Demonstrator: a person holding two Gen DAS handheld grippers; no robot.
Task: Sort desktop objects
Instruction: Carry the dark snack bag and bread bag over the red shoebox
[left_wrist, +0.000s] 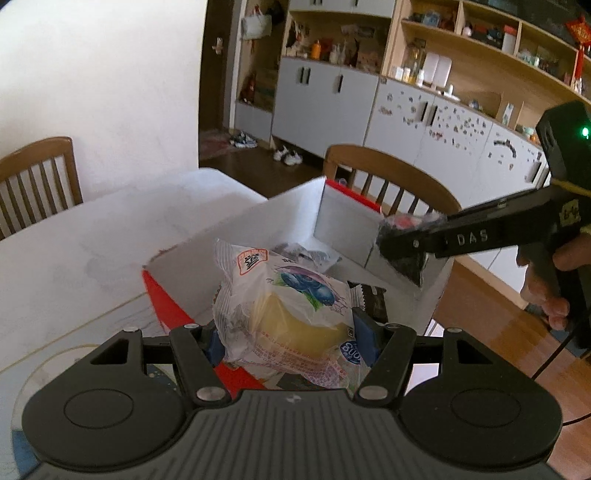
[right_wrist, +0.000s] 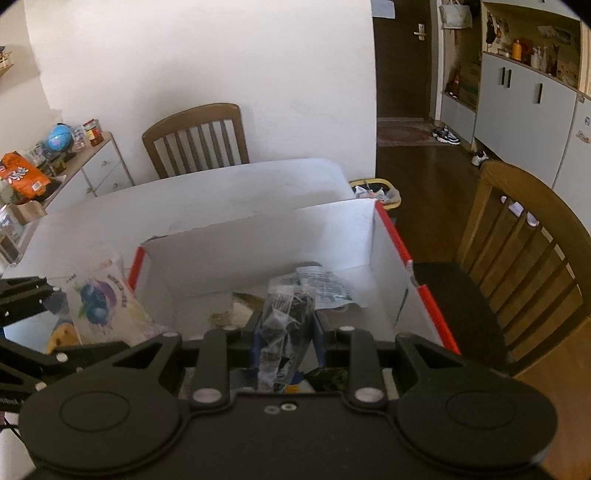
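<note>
Bench (right_wrist: 229, 188), white-topped, carries a white cardboard box (right_wrist: 258, 243) with red outer edges, standing open with several wrappers lying inside it. Over the box's near-left corner the left gripper (left_wrist: 291, 332) has its jaws clenched on a blueberry cake packet (left_wrist: 291, 310) (yellow cake showing through the clear part). Above the box's right side the right gripper (right_wrist: 286, 334) holds its jaws clamped on a smaller, crinkly dark snack wrapper (right_wrist: 284, 332), hanging over the box's interior.
</note>
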